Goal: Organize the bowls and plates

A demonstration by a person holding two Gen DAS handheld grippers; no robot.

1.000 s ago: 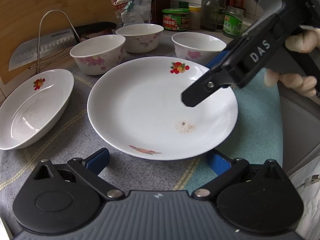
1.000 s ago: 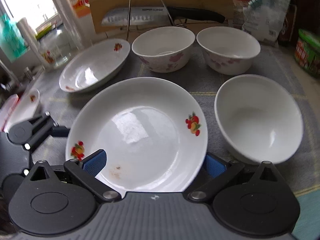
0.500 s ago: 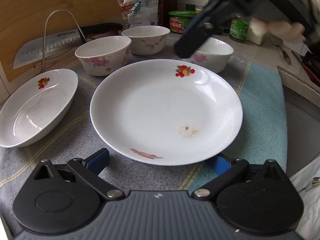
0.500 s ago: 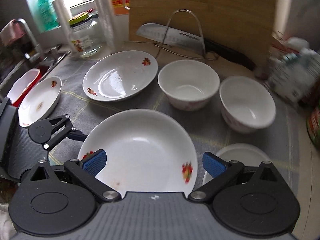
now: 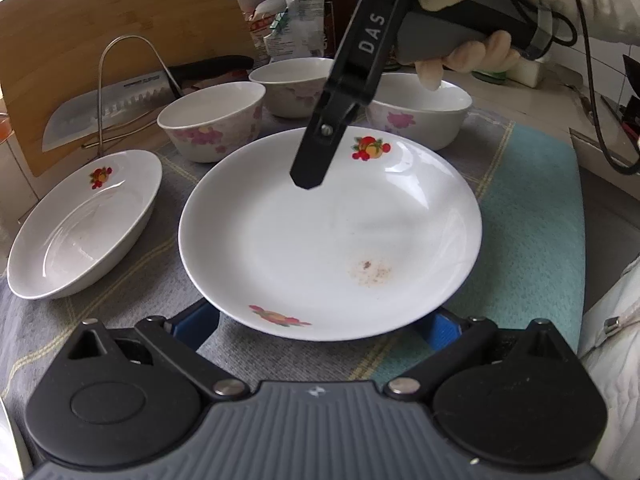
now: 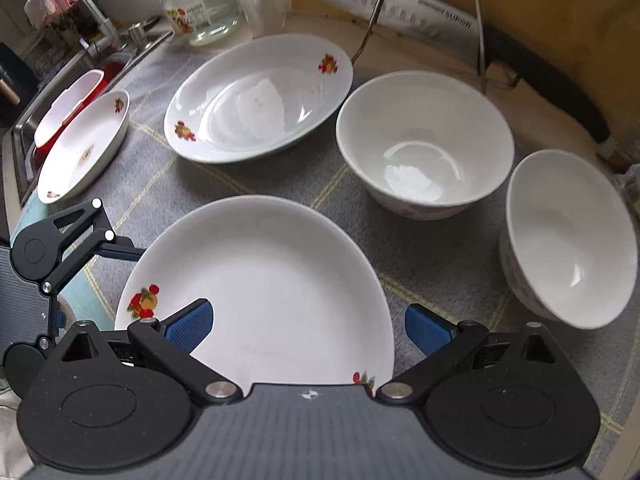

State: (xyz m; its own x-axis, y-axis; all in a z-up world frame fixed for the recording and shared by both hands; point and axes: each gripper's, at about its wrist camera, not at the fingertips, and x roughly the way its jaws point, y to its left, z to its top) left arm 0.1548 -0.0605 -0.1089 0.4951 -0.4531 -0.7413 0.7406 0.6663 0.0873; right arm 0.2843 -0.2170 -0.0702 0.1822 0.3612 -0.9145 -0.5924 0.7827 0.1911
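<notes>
A large white plate [image 5: 328, 232] with fruit prints lies on the grey cloth, and its near rim sits between the blue pads of my open left gripper [image 5: 318, 326]. My right gripper [image 5: 310, 172] hovers over the plate's far half, held by a gloved hand [image 5: 460, 52]. In the right wrist view that same plate [image 6: 272, 280] fills the gap of the open right gripper [image 6: 310, 328], which holds nothing. A second deep plate [image 6: 260, 100] lies beyond it and a smaller plate [image 6: 84, 148] is at the left. Three flowered bowls [image 5: 212, 120] [image 5: 296, 84] [image 5: 420, 108] stand behind.
A cleaver [image 5: 100, 108] rests on a wire rack [image 5: 132, 76] against a wooden board [image 5: 120, 12] at the back. A glass jar [image 6: 200, 4] and a sink with a red basin [image 6: 60, 112] are at the far left. Packets and bottles [image 5: 292, 20] line the back. A teal cloth [image 5: 532, 220] covers the right side.
The right gripper rose toward the back, then came down over the large plate's far half, its view swinging left toward the plates. The left gripper stayed at the plate's near rim.
</notes>
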